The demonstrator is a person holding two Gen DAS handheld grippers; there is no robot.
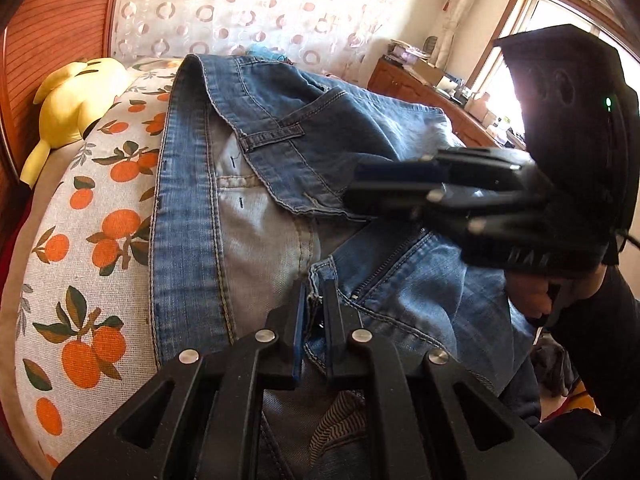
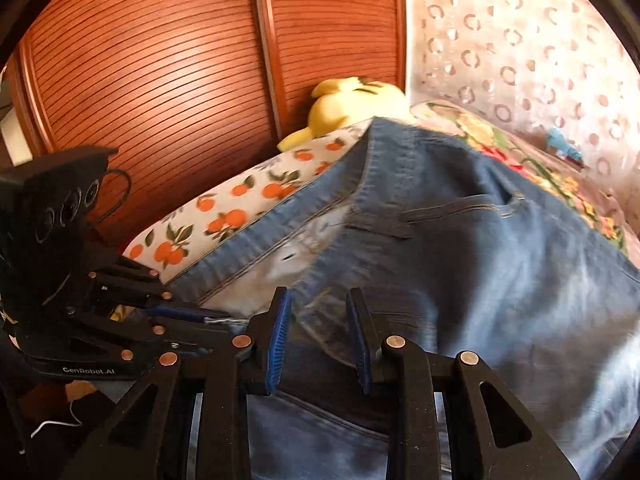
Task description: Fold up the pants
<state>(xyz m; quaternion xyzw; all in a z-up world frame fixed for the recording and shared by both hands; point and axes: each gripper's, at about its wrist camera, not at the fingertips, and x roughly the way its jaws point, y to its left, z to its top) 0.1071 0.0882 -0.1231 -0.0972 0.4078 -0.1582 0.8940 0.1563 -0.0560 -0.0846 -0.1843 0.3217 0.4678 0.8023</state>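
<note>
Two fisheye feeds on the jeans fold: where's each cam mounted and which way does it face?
Left wrist: on the left gripper, looking down its fingers, shut on the jeans; right gripper and a hand at right.
Right wrist: on the right gripper, facing the wooden doors; jaws apart over denim, left gripper at left.
Shared: jeans, orange-print sheet, yellow plush.

Faded blue denim pants (image 1: 360, 128) lie on matt orange-printed cloth bedcover (image 1: 80, 240) beside glossy ribbed wood wardrobe (image 2: 160, 80).

"GenRobot.AI" on left hand-held gripper (image 2: 192, 314)
</note>
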